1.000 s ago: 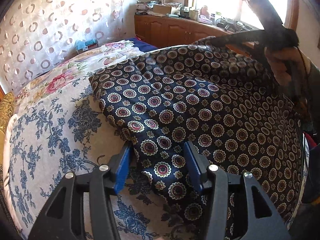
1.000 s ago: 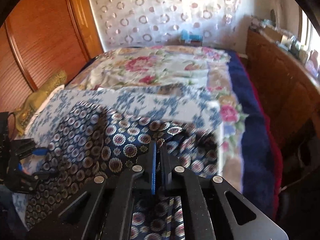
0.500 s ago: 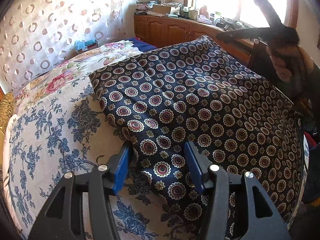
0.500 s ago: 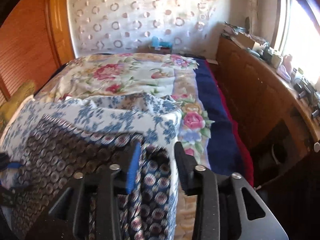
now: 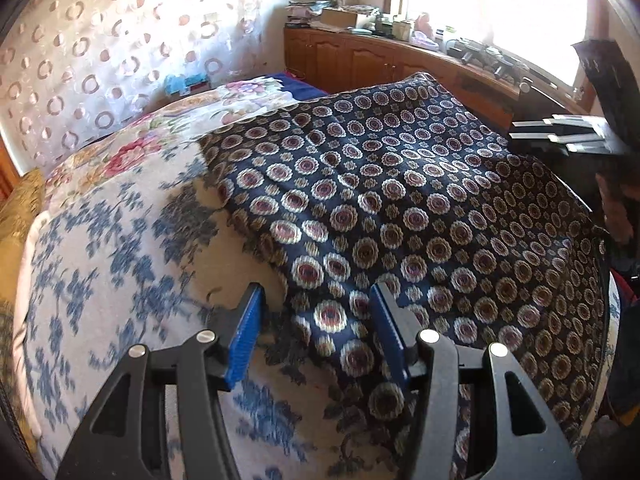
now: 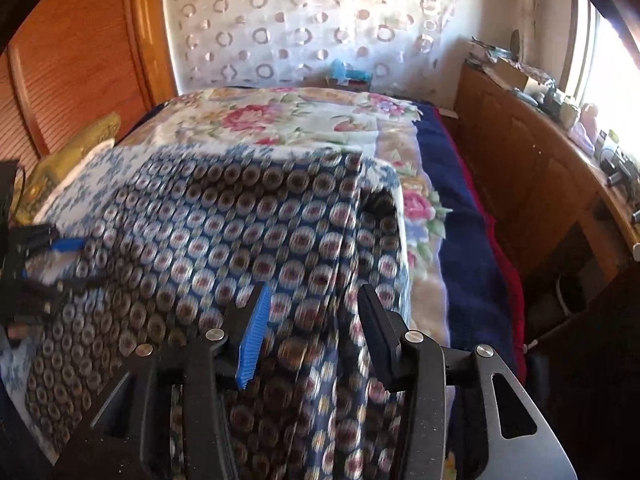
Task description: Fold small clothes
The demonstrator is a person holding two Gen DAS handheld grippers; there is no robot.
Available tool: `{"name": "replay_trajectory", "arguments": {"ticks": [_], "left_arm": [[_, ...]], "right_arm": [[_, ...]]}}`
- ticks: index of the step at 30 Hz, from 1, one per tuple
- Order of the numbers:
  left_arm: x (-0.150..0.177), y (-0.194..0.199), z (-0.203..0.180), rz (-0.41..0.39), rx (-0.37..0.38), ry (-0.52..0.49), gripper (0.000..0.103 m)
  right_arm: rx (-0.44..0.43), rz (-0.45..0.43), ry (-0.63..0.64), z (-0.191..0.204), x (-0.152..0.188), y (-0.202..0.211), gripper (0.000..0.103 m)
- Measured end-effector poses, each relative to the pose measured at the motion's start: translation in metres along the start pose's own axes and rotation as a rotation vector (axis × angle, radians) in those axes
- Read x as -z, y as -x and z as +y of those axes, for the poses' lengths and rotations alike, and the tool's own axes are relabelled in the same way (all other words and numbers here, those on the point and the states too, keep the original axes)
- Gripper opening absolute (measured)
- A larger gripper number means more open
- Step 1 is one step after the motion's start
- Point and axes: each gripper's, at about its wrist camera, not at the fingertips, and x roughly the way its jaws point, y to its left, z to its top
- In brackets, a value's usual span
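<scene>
A dark navy garment [image 5: 400, 208] with round medallion print lies spread flat on the bed. My left gripper [image 5: 316, 300] hovers open over its near left edge, and the blue pads [image 5: 244, 332] do not press the cloth. My right gripper [image 6: 314, 296] is open above the garment [image 6: 240, 220] near its folded right edge, with cloth below the jaws but not pinched. From the right wrist view, the left gripper [image 6: 52, 248] sits at the garment's far left side. In the left wrist view the right gripper [image 5: 568, 132] is a dark blur at the right edge.
The bed carries a blue-flowered white sheet [image 5: 100, 260], a pink floral blanket [image 6: 300, 116] and a navy blanket [image 6: 460, 220]. A wooden cabinet [image 6: 540, 168] with clutter runs under the window on the right. A wooden headboard [image 6: 60, 60] stands at the left.
My right gripper opened and let go of the garment's edge, then drew back to the right. The lifted cloth dropped flat onto the bed. The left gripper stayed put.
</scene>
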Motion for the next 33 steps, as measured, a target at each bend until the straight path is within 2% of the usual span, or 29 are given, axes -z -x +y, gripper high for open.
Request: {"name": "replay_trajectory", "arguments": {"ticks": [12,13,14,16,18,20,24,26,27,28,29,30,31,33], "left_arm": [[0.032,0.041,-0.012,-0.037,-0.018,0.042,0.054],[0.036,0.045,-0.013,-0.041,-0.021,0.046,0.054],[0.038,0.048,-0.014,-0.044,-0.018,0.052,0.054],[0.041,0.052,-0.016,-0.048,-0.015,0.059,0.054],[0.047,0.058,-0.019,-0.047,-0.02,0.066,0.054],[0.053,0.063,-0.024,-0.049,-0.019,0.075,0.054],[0.061,0.071,-0.034,-0.053,0.005,0.091,0.054],[0.065,0.073,-0.037,-0.046,0.013,0.097,0.054],[0.066,0.074,-0.038,-0.042,0.018,0.096,0.054],[0.068,0.073,-0.039,-0.033,0.023,0.091,0.054],[0.071,0.074,-0.041,-0.028,0.022,0.082,0.054],[0.073,0.074,-0.042,-0.027,0.022,0.076,0.054],[0.074,0.074,-0.042,-0.024,0.029,0.073,0.054],[0.078,0.074,-0.044,-0.011,0.065,0.073,0.053]], "right_arm": [[0.015,0.034,0.024,0.007,0.055,0.017,0.044],[0.008,0.031,0.031,0.006,0.058,0.015,0.031],[0.005,0.034,0.03,0.005,0.061,0.013,0.025],[0.007,0.035,0.025,0.003,0.065,0.012,0.003],[0.089,-0.041,0.033,0.004,0.067,0.023,0.0],[0.151,-0.072,-0.014,-0.005,0.067,0.032,0.0],[0.109,-0.096,-0.103,-0.024,0.072,0.044,0.0],[0.099,-0.108,-0.12,-0.025,0.079,0.055,0.002],[0.084,-0.113,-0.117,-0.024,0.082,0.06,0.008],[0.072,-0.114,-0.11,-0.02,0.085,0.064,0.022],[0.073,-0.115,-0.096,-0.016,0.089,0.069,0.031],[0.08,-0.119,-0.084,-0.012,0.092,0.072,0.047],[0.091,-0.123,-0.076,-0.008,0.095,0.074,0.055],[0.097,-0.131,-0.072,-0.002,0.102,0.079,0.055]]}}
